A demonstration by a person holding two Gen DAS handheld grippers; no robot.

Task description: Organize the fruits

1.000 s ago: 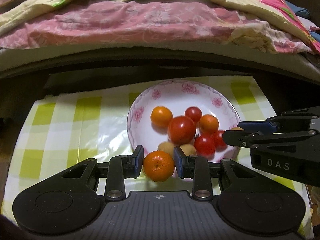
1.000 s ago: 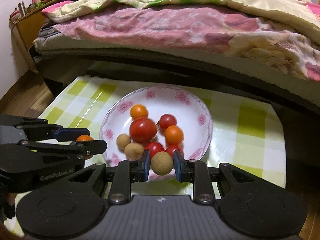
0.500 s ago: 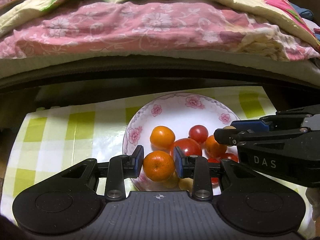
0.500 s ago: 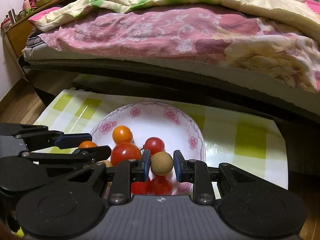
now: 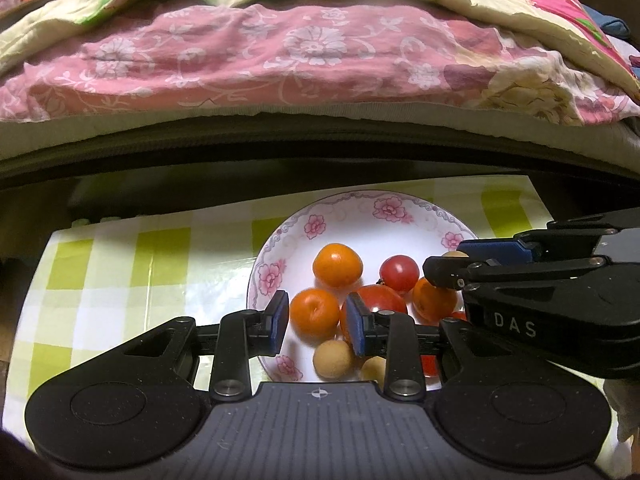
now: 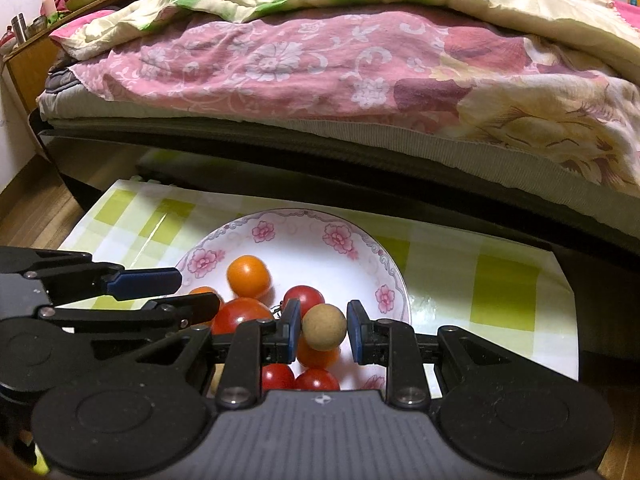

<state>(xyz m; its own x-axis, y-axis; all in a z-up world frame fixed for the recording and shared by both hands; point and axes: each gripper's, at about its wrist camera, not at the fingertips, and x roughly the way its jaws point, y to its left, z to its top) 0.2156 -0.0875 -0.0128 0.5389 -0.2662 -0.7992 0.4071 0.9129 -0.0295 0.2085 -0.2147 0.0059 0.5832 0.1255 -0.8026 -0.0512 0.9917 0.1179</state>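
Observation:
A white plate with pink flowers (image 5: 384,208) (image 6: 304,228) sits on a green-checked cloth and holds mandarins, red tomatoes (image 5: 399,273) and tan longans (image 5: 332,358). My left gripper (image 5: 317,328) is shut on an orange mandarin (image 5: 314,314), held just above the plate's near left part. From the right, my right gripper (image 5: 448,258) reaches over the plate. In the right wrist view that gripper (image 6: 323,330) is shut on a tan longan (image 6: 324,326) above the tomatoes (image 6: 304,298). The left gripper (image 6: 196,292) shows at the left there.
The checked cloth (image 5: 120,264) (image 6: 500,288) covers a low table in front of a bed with a pink floral quilt (image 5: 280,52). A dark bed frame (image 6: 360,176) runs just behind the table. Wooden floor (image 6: 28,208) lies to the left.
Both grippers have moved forward over the plate, each still holding its fruit. The plate and its fruits now sit lower and nearer in both views.

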